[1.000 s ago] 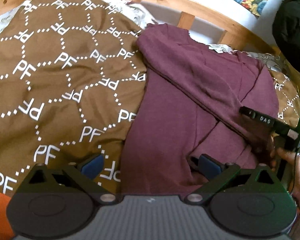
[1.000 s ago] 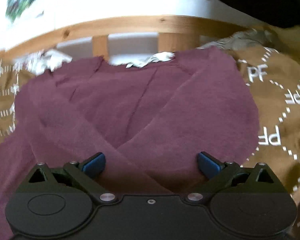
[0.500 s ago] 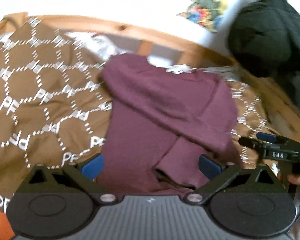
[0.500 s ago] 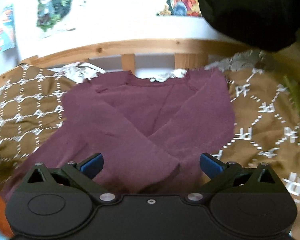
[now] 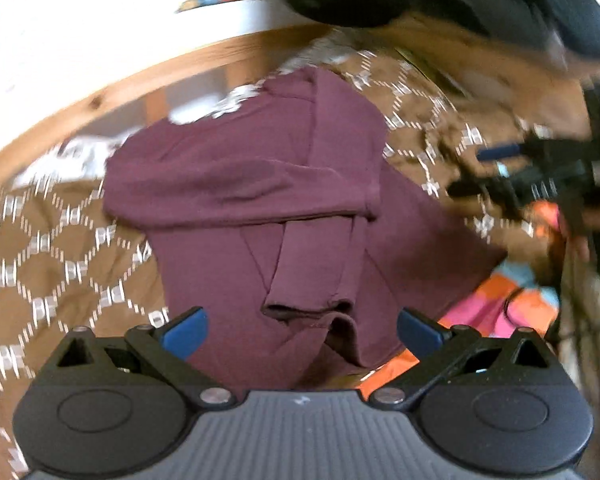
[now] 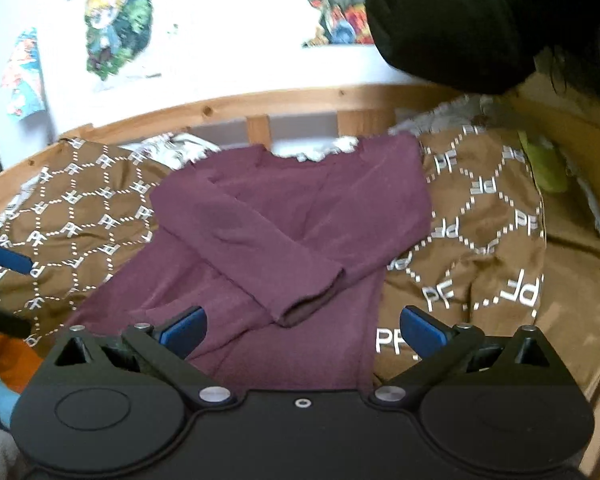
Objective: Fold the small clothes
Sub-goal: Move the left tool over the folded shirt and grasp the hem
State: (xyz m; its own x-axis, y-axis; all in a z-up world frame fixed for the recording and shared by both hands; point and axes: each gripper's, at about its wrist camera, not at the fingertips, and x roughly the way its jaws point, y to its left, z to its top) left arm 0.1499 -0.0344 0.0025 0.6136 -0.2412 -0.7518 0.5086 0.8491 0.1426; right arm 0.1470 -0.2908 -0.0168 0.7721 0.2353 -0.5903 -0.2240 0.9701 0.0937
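Sweater lies sleeves-crossed on bedspread; both tools, left and right, gape apart.

Maroon sweater: soft matt knit cloth, faint ribbed cuffs. Brown bedspread: smooth woven cloth, slight sheen, white printed PF pattern. Bed frame: bare knotty pine, matt. Right tool body matt black plastic, blue rubbery-looking pads, shiny metal pivot screws. Left tool base ribbed grey plastic.

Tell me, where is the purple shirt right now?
The purple shirt lies mid-view on the brown patterned blanket, sleeves crossed, below the wooden bed rail.
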